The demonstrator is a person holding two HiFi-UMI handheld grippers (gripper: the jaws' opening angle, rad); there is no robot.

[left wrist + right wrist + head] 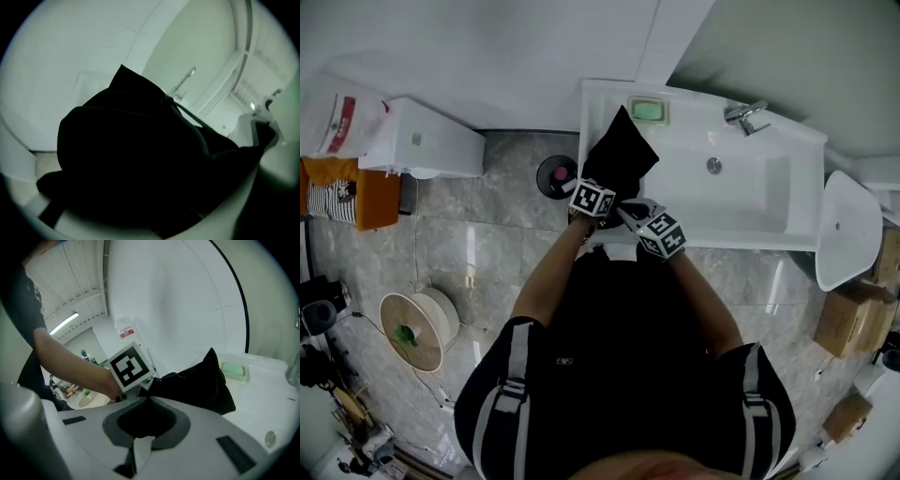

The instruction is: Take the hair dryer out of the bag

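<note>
- Bag (619, 155) lies on sink (750, 202) ledge; dryer unseen, presumably inside.
- Clamped on bag edge: right gripper (145, 420); left gripper (594, 195) smothered in fabric, grip unreadable.
- Spread mouth wide before reaching in.

I count two grippers, left gripper (598, 189) and right gripper (639, 216), one bag (619, 155), one sink (750, 236), one tap (745, 115), one soap dish (648, 111).

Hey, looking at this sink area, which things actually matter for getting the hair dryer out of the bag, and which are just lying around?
For the job: black bag, left hand-held gripper, right hand-held gripper; the hair dryer itself isn't visible.
Just lying about: green soap, faucet, cardboard boxes.
</note>
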